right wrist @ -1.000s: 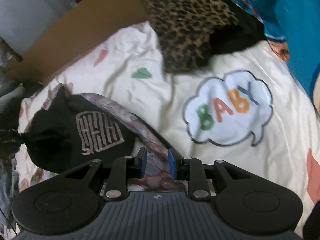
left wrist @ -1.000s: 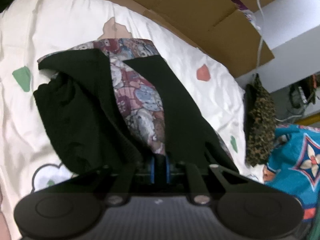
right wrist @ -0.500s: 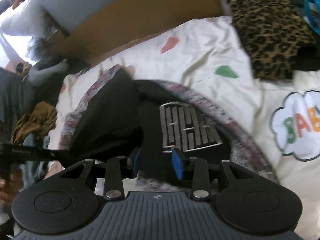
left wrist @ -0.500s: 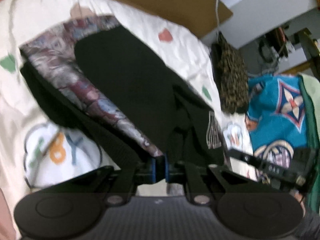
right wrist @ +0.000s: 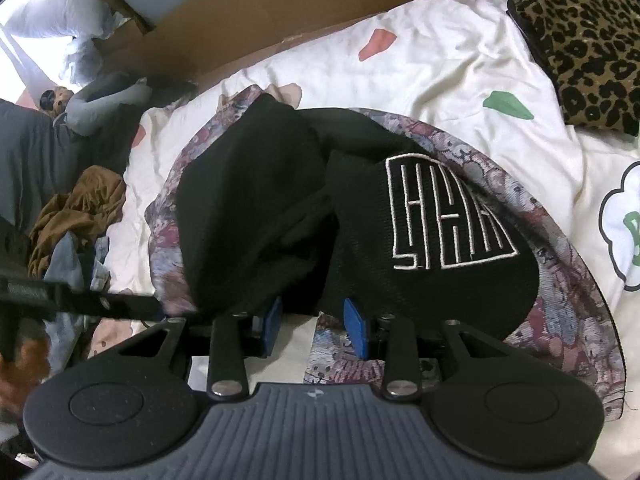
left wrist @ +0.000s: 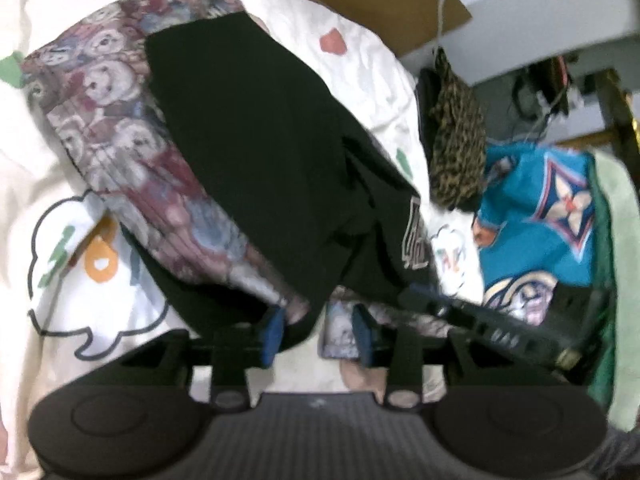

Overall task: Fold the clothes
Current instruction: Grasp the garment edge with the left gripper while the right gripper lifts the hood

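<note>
A black garment (left wrist: pixel 256 152) with a bear-print lining (left wrist: pixel 120 120) lies folded over on the white printed sheet (left wrist: pixel 360 68). My left gripper (left wrist: pixel 318 334) is at its near edge. Its jaws are opening, and a loose black corner hangs by the left pad without being pinched. In the right wrist view the same garment (right wrist: pixel 260 208) shows a white embroidered logo (right wrist: pixel 444 216). My right gripper (right wrist: pixel 314 326) is at the hem below the logo, jaws opening, with bare sheet and a bit of lining between the pads. One of its fingers (left wrist: pixel 480 322) reaches in from the right.
A leopard-print cloth (right wrist: pixel 580 28) lies at the sheet's far right, with a teal patterned cloth (left wrist: pixel 540 208) beside it. A cardboard panel (right wrist: pixel 280 8) runs along the far edge. A heap of brown and blue clothes (right wrist: pixel 80 208) sits at the left.
The left gripper was shut on the garment's edge and has now parted its jaws. The right jaws stand wider. The black side with the logo has come over onto the lining.
</note>
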Action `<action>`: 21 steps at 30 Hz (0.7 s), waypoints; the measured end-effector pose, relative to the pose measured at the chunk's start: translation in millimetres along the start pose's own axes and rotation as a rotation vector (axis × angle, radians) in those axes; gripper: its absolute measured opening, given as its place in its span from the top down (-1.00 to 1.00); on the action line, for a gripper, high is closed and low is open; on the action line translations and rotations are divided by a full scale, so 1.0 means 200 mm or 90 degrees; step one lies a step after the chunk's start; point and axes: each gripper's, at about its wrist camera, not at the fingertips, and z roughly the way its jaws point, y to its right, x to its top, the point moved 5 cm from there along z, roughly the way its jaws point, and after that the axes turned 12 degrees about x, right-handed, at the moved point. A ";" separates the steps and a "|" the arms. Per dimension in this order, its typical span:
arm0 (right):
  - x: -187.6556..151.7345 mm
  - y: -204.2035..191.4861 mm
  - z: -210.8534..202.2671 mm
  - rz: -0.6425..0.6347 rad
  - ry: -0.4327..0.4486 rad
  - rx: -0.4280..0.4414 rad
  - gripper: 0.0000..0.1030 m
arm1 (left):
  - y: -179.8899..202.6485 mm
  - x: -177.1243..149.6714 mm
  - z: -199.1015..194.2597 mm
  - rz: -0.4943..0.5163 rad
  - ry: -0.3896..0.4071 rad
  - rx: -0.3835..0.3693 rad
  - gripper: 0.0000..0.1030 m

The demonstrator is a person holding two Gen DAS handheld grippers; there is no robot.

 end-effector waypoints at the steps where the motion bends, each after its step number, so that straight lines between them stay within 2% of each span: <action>1: 0.00 0.00 0.01 0.001 -0.001 -0.003 0.18 | -0.01 0.02 -0.01 0.008 0.008 0.007 0.20; 4: 0.00 0.01 0.05 0.012 -0.009 -0.004 0.18 | -0.03 0.07 -0.04 0.025 0.031 0.030 0.16; 6: 0.01 0.00 0.07 0.016 -0.013 0.000 0.18 | -0.06 0.13 -0.06 0.016 0.042 0.038 0.14; 8: 0.03 -0.01 0.10 0.015 -0.016 0.007 0.18 | -0.10 0.19 -0.10 0.006 0.068 0.055 -0.01; 10: 0.04 -0.03 0.13 0.016 -0.019 0.017 0.16 | -0.15 0.27 -0.12 -0.003 0.102 0.077 -0.08; 13: 0.04 -0.06 0.19 0.023 -0.028 0.030 0.15 | -0.25 0.39 -0.14 -0.028 0.132 0.119 -0.08; 21: 0.04 -0.14 0.32 0.033 -0.056 0.048 0.13 | -0.52 0.58 -0.19 -0.095 0.159 0.182 -0.14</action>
